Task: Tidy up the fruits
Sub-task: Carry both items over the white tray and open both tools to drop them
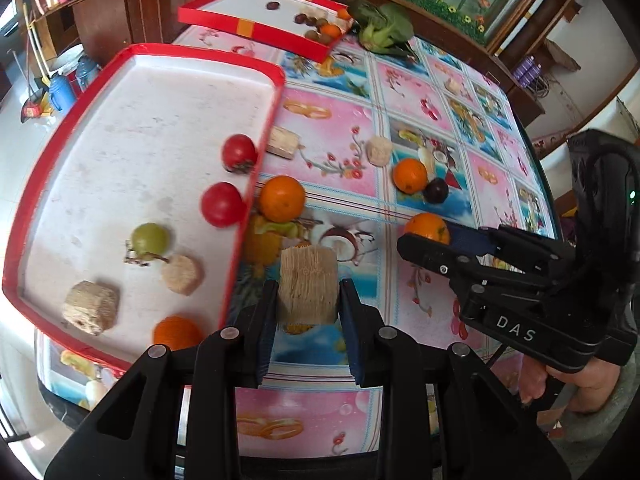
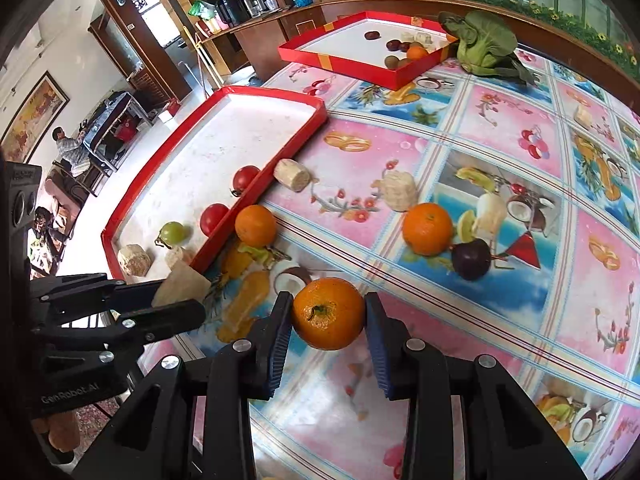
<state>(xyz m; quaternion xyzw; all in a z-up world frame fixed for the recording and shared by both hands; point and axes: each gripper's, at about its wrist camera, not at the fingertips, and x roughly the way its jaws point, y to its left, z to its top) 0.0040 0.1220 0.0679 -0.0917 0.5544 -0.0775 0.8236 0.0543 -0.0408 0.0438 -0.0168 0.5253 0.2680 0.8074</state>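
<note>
The left gripper (image 1: pixel 308 300) is clamped on a tan, fibrous block (image 1: pixel 307 286), its blue pads pressing both flat sides; the block hangs above the worktop (image 1: pixel 400 120), just beside the near red tray (image 1: pixel 256 184). The right gripper (image 2: pixel 327 316) clasps an orange (image 2: pixel 328 313), stem scar facing the camera, held above the worktop to the right of that tray.

Inside the near red tray lie two tomatoes (image 1: pixel 239 153), a green grape (image 1: pixel 150 238), a round pale piece (image 1: pixel 182 274), a tan chunk (image 1: pixel 91 307) and an orange fruit (image 1: pixel 176 332) at its near edge. Touching the tray's outer wall sits another orange (image 1: pixel 281 198), with a pale cylinder (image 1: pixel 283 142) just beyond it against the same wall. Farther right of the tray, a pale lump (image 2: pixel 398 191), a third loose orange (image 2: pixel 427 229) and a dark plum (image 2: pixel 471 259) rest on the patterned cloth. Well beyond the tray stands a second red tray (image 2: pixel 340 58) holding small fruit, with leafy greens (image 2: pixel 484 42) beside it.
</note>
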